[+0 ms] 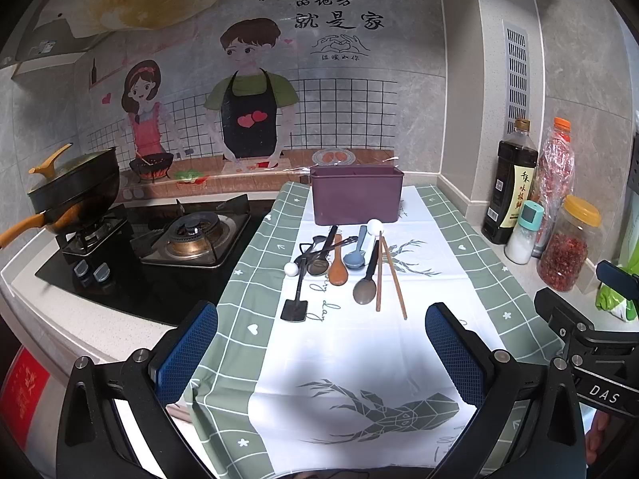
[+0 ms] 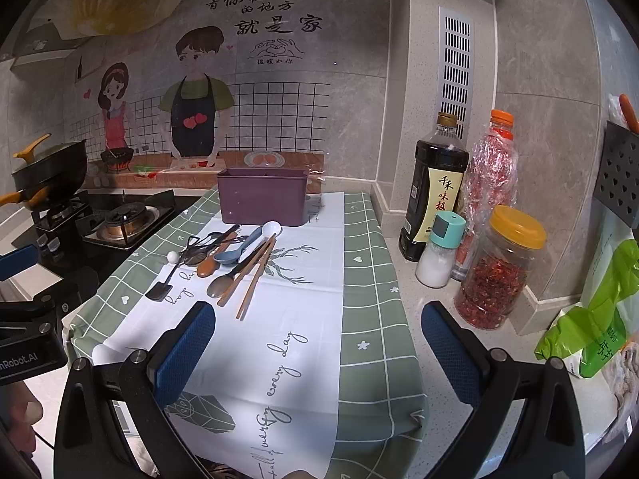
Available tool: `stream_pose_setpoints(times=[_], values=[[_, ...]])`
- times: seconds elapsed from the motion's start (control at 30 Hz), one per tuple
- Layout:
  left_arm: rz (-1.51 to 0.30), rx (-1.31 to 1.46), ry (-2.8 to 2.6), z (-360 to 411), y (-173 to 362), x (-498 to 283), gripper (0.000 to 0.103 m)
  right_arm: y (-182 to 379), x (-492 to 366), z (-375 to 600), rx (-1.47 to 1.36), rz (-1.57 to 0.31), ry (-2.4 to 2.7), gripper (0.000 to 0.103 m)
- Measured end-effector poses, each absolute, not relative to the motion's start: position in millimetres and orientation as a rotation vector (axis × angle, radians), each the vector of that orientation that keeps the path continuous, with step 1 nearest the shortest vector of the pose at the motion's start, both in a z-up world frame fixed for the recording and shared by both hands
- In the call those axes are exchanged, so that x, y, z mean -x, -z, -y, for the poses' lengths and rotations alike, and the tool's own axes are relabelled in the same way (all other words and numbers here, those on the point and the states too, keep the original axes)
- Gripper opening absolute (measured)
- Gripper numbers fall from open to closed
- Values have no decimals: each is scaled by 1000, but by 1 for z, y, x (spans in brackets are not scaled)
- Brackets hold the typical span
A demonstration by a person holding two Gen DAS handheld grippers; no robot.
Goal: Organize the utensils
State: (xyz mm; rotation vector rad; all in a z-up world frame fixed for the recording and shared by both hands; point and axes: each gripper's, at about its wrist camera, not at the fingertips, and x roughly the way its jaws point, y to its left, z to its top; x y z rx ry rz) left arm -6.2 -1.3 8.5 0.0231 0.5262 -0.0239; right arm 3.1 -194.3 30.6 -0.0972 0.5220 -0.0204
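We logged the left tongs (image 1: 321,349) spread wide and empty, hovering over the near end of the checked cloth (image 1: 359,359) on the counter (image 1: 539,279). The right tongs (image 2: 317,349) were likewise wide apart, holding nothing. The utensils lay in a loose heap on the cloth, ahead of both tongs and apart from them: a pair of chopsticks (image 1: 389,275), a grey spoon (image 1: 365,289), a blue spoon (image 1: 354,257), a brown wooden spoon (image 1: 338,269), a small black spatula (image 1: 295,307) and two white-knobbed pieces (image 1: 374,225). Just behind the heap stood a purple bin (image 1: 355,193), upright near the wall. To the right we noted a soy sauce bottle (image 2: 433,187), a salt shaker (image 2: 439,251) and a chilli jar (image 2: 499,271).
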Motion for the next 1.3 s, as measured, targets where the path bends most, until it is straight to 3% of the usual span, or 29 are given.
stream_pose_setpoints(times=[0.9, 1.3], values=[[-514, -25, 23, 3, -11, 4, 103, -36, -8, 196, 94, -509, 31, 103], [-519, -8, 37, -4, -17, -37, 103, -38, -43, 194, 119, -499, 56, 103]])
